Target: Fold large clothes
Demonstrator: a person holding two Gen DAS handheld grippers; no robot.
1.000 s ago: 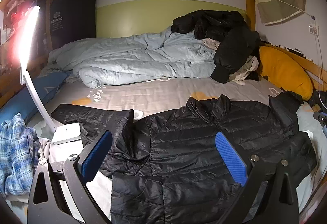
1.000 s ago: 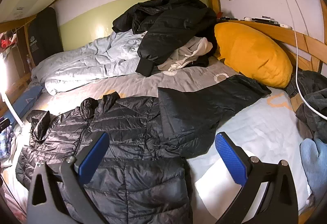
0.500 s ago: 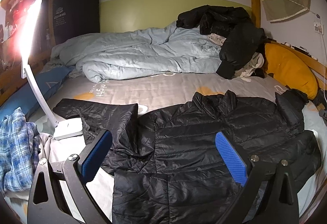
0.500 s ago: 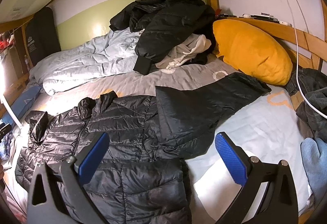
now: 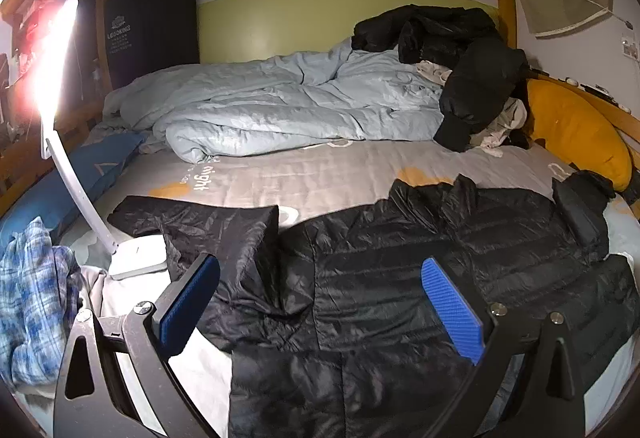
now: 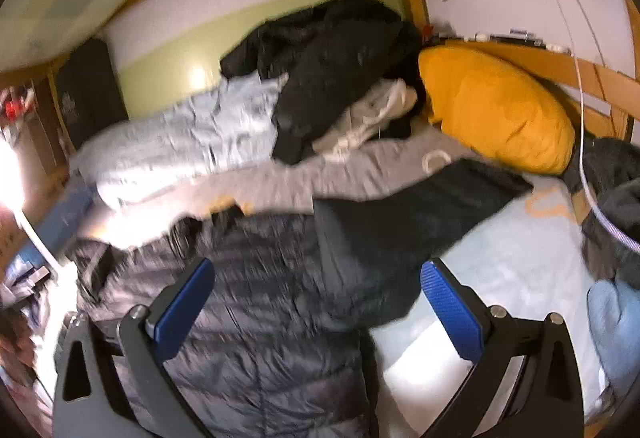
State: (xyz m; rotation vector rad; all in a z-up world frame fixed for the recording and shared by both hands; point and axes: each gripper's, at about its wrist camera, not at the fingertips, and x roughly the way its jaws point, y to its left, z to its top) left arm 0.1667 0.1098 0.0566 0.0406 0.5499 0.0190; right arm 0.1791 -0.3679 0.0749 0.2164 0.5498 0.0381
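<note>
A black quilted puffer jacket [image 5: 420, 278] lies spread flat on the bed [image 5: 320, 174], its collar pointing toward the far wall and both sleeves out to the sides. The sleeve on the lamp side shows in the left wrist view, partly folded over itself; in the blurred right wrist view the jacket [image 6: 260, 298] shows again, with its other sleeve stretching toward the yellow pillow [image 6: 496, 110].

The left claw [image 5: 320, 302] hovers above the jacket's lower body, jaws spread wide with nothing between the blue pads. The right claw [image 6: 316, 302] is likewise wide open and empty, above the jacket's hem and the bare sheet beside it.

No box, basket or other container is visible; everything sits loose on the bed. Counted: one puffer jacket laid out, one rumpled pale blue duvet [image 5: 280, 110] along the far side, one heap of dark coats [image 5: 452, 50] with a pale garment tucked beneath it, one yellow pillow [image 5: 576, 134], one blue pillow [image 5: 76, 182] at the left edge, one plaid shirt [image 5: 32, 298] bunched near the left corner, and one white desk lamp [image 5: 136, 256] whose base rests just beside the jacket's sleeve, its lit bar glaring at the upper left.
</note>
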